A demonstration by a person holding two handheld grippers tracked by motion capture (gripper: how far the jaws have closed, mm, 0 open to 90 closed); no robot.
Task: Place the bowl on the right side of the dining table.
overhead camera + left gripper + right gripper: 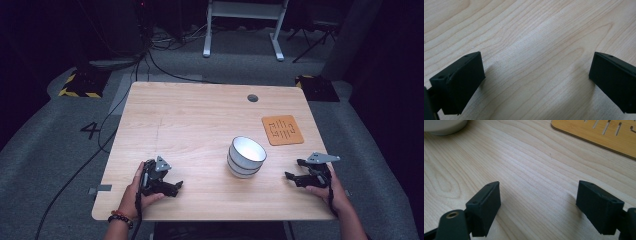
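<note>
A stack of white bowls (246, 156) stands on the wooden table (200, 120), right of its middle; a bit of the lowest bowl (444, 126) shows at the top left of the right gripper view. An orange slotted coaster (282, 130) lies behind and to the right of the bowls, and its edge (596, 135) appears at the top right of the right gripper view. My left gripper (176, 187) rests open on the table near the front left, with bare wood between its jaws (536, 80). My right gripper (294, 170) rests open at the front right, empty (537, 202).
A round grommet hole (253, 98) sits near the table's far edge. On the floor behind are cables (125, 85), a white desk frame (245, 25) and yellow-black striped bases (80, 85). Wide bare tabletop lies left of the bowls.
</note>
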